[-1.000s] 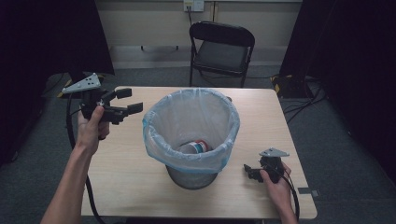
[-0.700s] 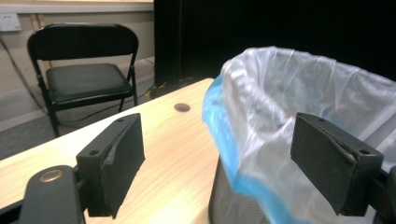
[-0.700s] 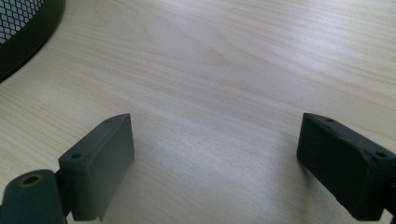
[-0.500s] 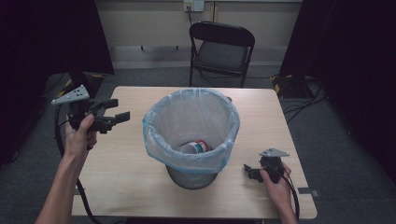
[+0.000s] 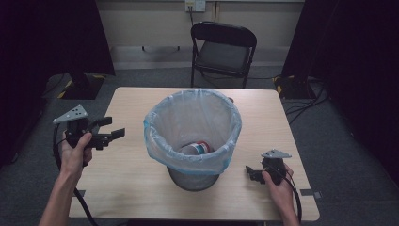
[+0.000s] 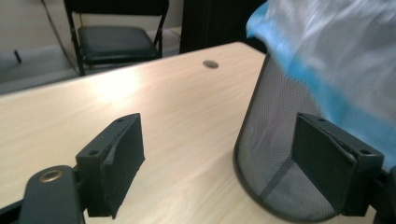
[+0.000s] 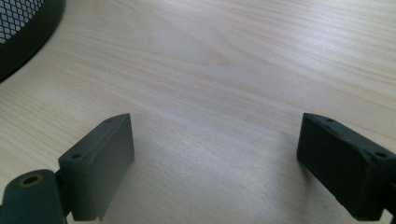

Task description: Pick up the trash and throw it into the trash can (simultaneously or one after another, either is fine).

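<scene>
- Left gripper [image 5: 107, 133]: held in the person's left hand off the left edge of the table [image 5: 127, 108], raised clear of the top, jaws spread wide and holding nothing; confirmed in the left gripper view [image 6: 217, 172], both pads bare with open tabletop between them.
- Jaws of the left gripper aimed toward the wire-mesh bin [image 5: 194, 176]; bin standing ahead of the fingertips and off to their right side, apart from them, no contact.
- In the left gripper view, mesh wall of the bin [image 6: 266, 154] lying just beyond the right-hand pad [image 6: 327, 172], blue-edged liner bag [image 6: 327, 51] folded over the rim above it.
- Bin upright, long axis vertical, standing on the middle of the table; liner bag [image 5: 188, 117] draped over the rim all round.
- Inside the bin, at the bottom: a can [image 5: 196, 149] with a red and blue band, lying on its side, well below the level of either set of fingertips; exact kind too small to tell.
- Right gripper [image 5: 251, 172]: resting low at the table top in the person's right hand, near the front right, jaws spread and empty; right gripper view [image 7: 219, 172] shows bare wood between the pads.
- Base of the bin [image 7: 23, 32] lying ahead and to the left of the right fingertips, near but not touching.
- Judgement: right gripper the nearer of the two to the bin's foot, left gripper at about rim height; any grasp of the liner rim judged to fall more naturally to the left, any steadying of the base to the right.
</scene>
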The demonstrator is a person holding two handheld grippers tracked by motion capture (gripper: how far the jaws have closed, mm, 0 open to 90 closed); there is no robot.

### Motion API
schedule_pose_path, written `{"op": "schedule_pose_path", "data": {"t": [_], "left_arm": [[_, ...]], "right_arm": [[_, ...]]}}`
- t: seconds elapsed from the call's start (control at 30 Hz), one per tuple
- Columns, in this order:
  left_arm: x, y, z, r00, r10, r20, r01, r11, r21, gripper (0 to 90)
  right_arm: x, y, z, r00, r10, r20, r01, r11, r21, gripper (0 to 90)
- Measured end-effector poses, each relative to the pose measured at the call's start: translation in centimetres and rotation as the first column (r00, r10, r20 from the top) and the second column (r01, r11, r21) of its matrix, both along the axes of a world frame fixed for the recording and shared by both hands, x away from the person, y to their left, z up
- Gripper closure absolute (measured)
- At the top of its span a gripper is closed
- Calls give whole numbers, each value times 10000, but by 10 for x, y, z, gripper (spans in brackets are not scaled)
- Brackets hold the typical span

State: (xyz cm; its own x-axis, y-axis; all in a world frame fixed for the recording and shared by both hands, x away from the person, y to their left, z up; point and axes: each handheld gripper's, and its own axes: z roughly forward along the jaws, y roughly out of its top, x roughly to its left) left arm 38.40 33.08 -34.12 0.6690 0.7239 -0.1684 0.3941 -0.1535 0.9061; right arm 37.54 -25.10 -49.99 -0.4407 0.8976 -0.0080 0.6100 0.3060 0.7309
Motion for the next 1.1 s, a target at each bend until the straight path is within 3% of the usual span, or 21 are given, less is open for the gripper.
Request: {"op": "schedule_pose_path", "data": {"t": [0.13, 0.4, 0.5, 0.63, 0.67, 0.77, 0.93, 1.1], "left_arm": [[-3, 4, -13, 9997, 98, -213, -100, 9999, -101, 169], [-8, 10, -43, 9963, 458, -726, -441, 9987, 252, 169], [-12, 11, -53, 9949, 480, -885, -470, 9988, 144, 170], [-15, 11, -68, 9914, 537, -1191, -500, 9982, 338, 170], [-17, 10, -76, 9901, 599, -1266, -527, 9968, 595, 170], [-18, 10, -84, 9884, 657, -1373, -551, 9953, 794, 170], [-21, 8, -108, 9804, 803, -1800, -574, 9900, 1290, 170], [-22, 6, -122, 9717, 951, -2161, -630, 9865, 1510, 170]], "right_arm": [[0, 0, 0, 10000, -1, 1, 1, 10000, -1, 101], [0, 0, 0, 10000, 0, -1, 0, 10000, -1, 101], [0, 0, 0, 10000, 12, 20, -12, 10000, -11, 101], [0, 0, 0, 10000, 10, 20, -10, 10000, -11, 101], [0, 0, 0, 10000, 12, 22, -12, 10000, -12, 101], [0, 0, 0, 10000, -1, 0, 1, 10000, -1, 101], [0, 0, 0, 10000, 13, 21, -13, 10000, -11, 101], [0, 0, 0, 10000, 12, 20, -12, 10000, -10, 101]]}}
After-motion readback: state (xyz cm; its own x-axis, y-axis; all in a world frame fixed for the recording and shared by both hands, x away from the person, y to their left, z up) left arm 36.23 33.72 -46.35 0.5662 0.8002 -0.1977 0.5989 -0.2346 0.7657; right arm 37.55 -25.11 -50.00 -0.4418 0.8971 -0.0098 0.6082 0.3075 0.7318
